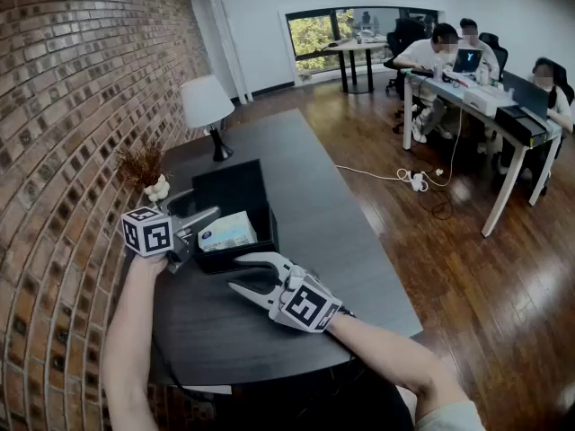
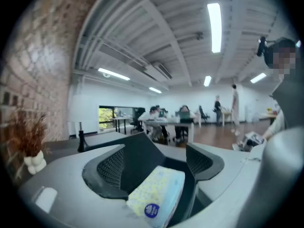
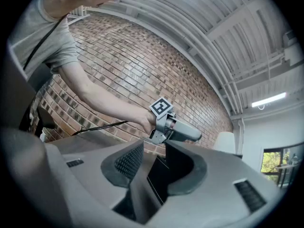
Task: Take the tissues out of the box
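Note:
A black box stands open on the dark table, its lid raised at the back. A pale blue-and-yellow tissue pack lies inside it. My left gripper is open at the box's left side, pointing at the pack. In the left gripper view the tissue pack lies low between the spread jaws of the left gripper, and no touch shows. My right gripper is open just in front of the box. In the right gripper view the box's black wall stands between the jaws of the right gripper.
A white-shaded lamp and a small vase of dried plants stand behind the box, close to the brick wall. The table's right edge drops to wooden floor. People sit at desks far right, and a cable lies on the floor.

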